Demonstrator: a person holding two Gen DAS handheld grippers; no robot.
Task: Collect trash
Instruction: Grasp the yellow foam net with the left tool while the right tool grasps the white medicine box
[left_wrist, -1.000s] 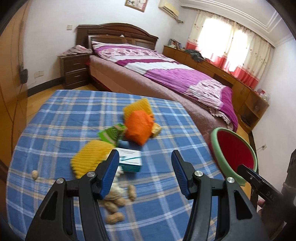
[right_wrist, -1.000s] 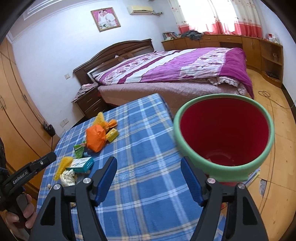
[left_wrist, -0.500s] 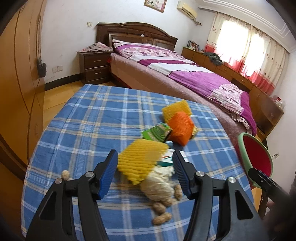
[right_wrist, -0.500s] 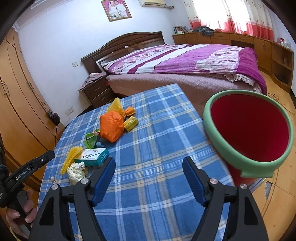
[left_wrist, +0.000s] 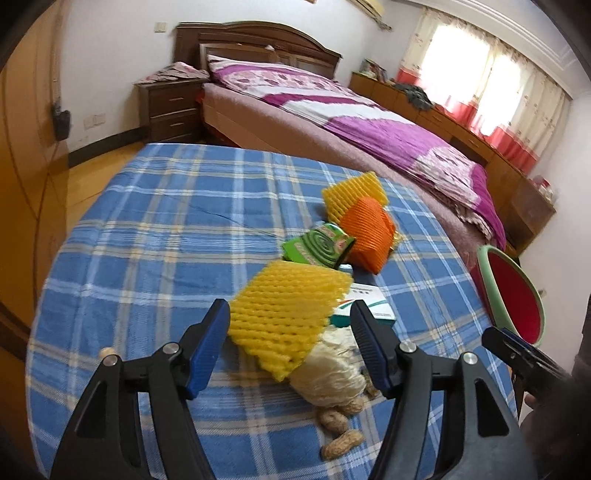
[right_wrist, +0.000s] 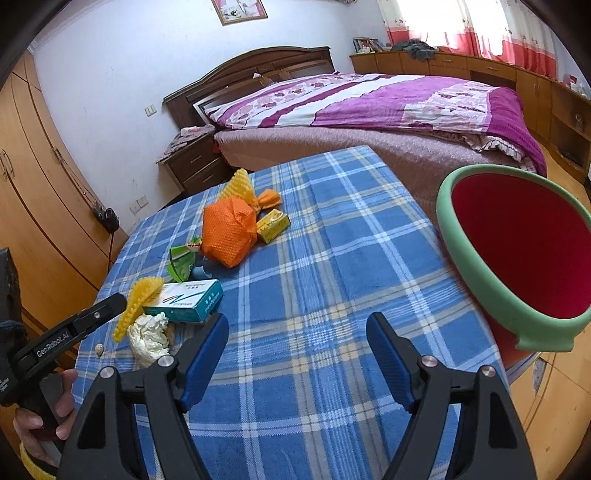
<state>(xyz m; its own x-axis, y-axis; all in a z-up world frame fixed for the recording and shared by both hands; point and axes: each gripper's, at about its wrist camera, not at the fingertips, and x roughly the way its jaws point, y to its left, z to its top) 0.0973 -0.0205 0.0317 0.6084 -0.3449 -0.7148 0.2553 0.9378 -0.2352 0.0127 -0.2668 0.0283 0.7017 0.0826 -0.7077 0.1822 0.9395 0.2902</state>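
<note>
Left gripper (left_wrist: 288, 332) nearer, open fingers newly widened around yellow foam net (left_wrist: 284, 306), not gripping

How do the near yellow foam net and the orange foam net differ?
The yellow net lies flat and open, leaning on crumpled paper; the orange net is bunched into a lump. Yellow lies right before the left gripper; orange lies farther back. Both are ribbed foam mesh.
</note>
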